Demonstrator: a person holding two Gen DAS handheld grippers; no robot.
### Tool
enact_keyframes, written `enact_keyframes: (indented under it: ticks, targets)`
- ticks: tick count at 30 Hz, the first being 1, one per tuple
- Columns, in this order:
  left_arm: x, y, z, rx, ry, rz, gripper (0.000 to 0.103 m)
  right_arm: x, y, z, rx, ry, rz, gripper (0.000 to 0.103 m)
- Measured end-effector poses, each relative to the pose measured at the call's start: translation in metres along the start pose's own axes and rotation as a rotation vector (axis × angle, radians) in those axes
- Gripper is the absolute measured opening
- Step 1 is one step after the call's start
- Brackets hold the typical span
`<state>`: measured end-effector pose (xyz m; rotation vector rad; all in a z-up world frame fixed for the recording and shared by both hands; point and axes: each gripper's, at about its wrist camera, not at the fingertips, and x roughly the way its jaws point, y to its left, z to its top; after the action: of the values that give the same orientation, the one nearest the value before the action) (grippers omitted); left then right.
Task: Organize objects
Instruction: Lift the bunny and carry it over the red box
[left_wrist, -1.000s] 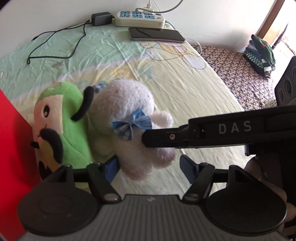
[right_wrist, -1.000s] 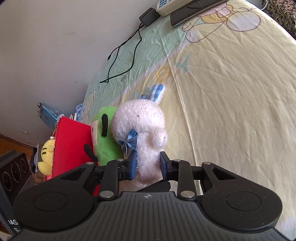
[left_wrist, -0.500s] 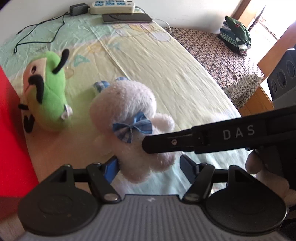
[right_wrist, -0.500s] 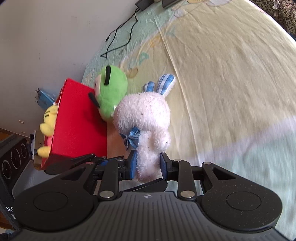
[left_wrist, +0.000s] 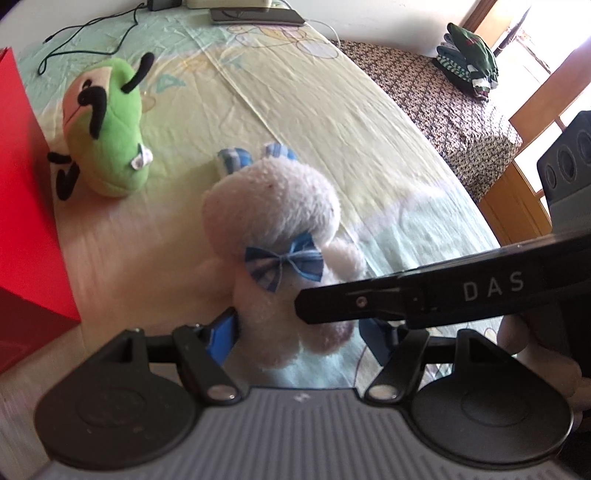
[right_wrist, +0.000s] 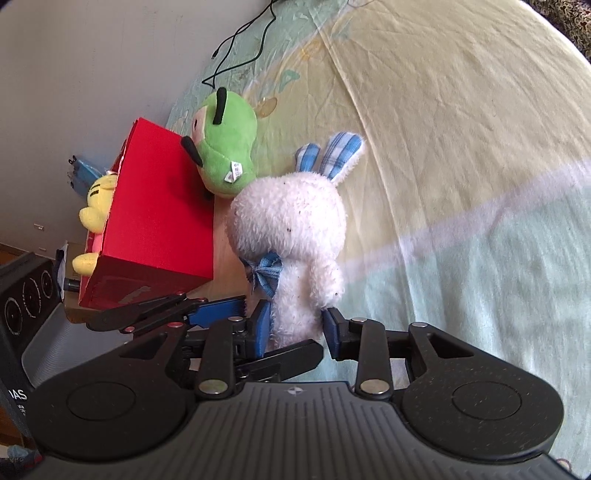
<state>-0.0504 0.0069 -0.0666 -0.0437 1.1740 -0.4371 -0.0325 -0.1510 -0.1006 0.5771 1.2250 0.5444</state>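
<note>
A white plush rabbit (right_wrist: 291, 229) with a blue bow and checked ears hangs above the bed, held by its body in my right gripper (right_wrist: 297, 326), which is shut on it. It also shows in the left wrist view (left_wrist: 273, 221). My left gripper (left_wrist: 299, 332) is open, its fingers on either side of the rabbit's lower body; whether they touch it is unclear. A green plush toy (right_wrist: 225, 147) lies on the bed against a red box (right_wrist: 159, 218); it also shows in the left wrist view (left_wrist: 107, 122). A yellow plush (right_wrist: 98, 192) sits in the box.
The bed sheet (left_wrist: 314, 103) spreads ahead. A black cable (left_wrist: 85, 33) and a phone (left_wrist: 255, 14) lie at its far end. Folded clothes (left_wrist: 469, 55) sit on a patterned cover (left_wrist: 443, 99) to the right. A black speaker (right_wrist: 22, 295) stands left of the box.
The rabbit has been lifted off the bed and away from the green plush, which stays lying by the red box. Both grippers have risen and pulled back with it.
</note>
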Motion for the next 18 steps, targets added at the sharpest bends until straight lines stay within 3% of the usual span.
enact_keyframes:
  ticks: [9,12,18]
  targets:
    - [-0.006,0.001,0.006,-0.008,-0.037,0.007,0.089,-0.015,-0.002,0.006,-0.052,-0.043,-0.021,0.05]
    - [-0.002,0.0,0.011,-0.002,-0.037,0.014,0.089,-0.018,-0.005,0.012,-0.061,-0.081,-0.065,0.053]
    - [0.007,-0.002,0.024,-0.004,-0.045,0.013,0.089,-0.008,-0.014,0.025,-0.024,-0.076,-0.025,0.056]
